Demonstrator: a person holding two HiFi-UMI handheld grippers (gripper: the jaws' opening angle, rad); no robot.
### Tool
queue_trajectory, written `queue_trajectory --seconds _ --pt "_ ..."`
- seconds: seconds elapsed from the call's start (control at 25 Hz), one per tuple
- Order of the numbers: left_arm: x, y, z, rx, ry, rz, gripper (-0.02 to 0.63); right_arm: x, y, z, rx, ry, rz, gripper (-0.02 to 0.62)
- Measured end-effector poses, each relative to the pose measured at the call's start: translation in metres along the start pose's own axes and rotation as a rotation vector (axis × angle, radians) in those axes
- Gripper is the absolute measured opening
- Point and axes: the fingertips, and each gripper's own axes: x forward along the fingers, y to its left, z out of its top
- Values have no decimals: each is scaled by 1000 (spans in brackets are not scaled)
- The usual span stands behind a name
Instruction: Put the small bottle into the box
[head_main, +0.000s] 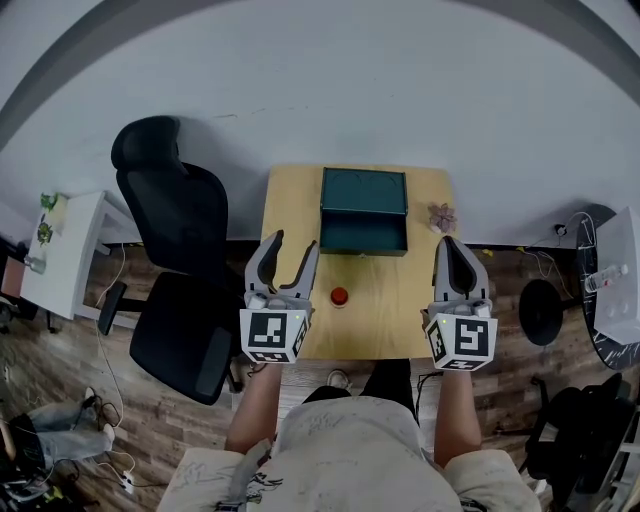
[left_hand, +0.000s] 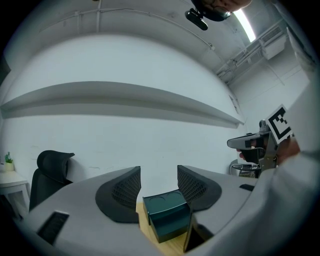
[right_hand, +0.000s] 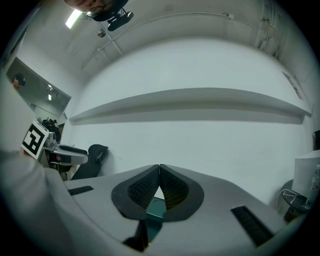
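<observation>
The left gripper (head_main: 294, 243) hangs over the table's (head_main: 400, 320) left edge with its jaws spread and nothing between them; its own view shows only the dark green box (left_hand: 167, 217) beyond the gap. The right gripper (head_main: 448, 241) sits at the table's right edge, jaws pressed together and empty. The small bottle (head_main: 339, 296), seen as a red dot, stands on the bare wood at centre frame, below the box (head_main: 364, 239) and apart from it, just right of the left gripper.

The bottle looks small and round, so a jaw coming in off-centre could tip it or roll it toward the near edge; a loose pinch might drop it short of the box.

Neither gripper view shows the bottle; only its top is visible from above. Whether the box is open cannot be told; the pinkish lump (head_main: 441, 216) right of the box cannot be identified.
</observation>
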Motion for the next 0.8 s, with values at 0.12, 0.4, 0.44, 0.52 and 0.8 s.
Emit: queue_trajectory --seconds 0.12,0.4,0.44,0.52,0.8 --pt "0 -5 -13 1 23 -8 232 2 3 -9 6 20 6 15" --pt "-3 -28 -49 5 67 -56 232 4 10 -30 10 63 20 15" --pt "-3 -32 -55 9 78 -67 232 4 11 -33 8 72 22 15" --pt "-5 -43 -67 16 102 -89 232 4 13 -40 9 87 27 15" --pt "-11 -74 -109 29 181 -153 232 2 20 -57 12 126 49 15"
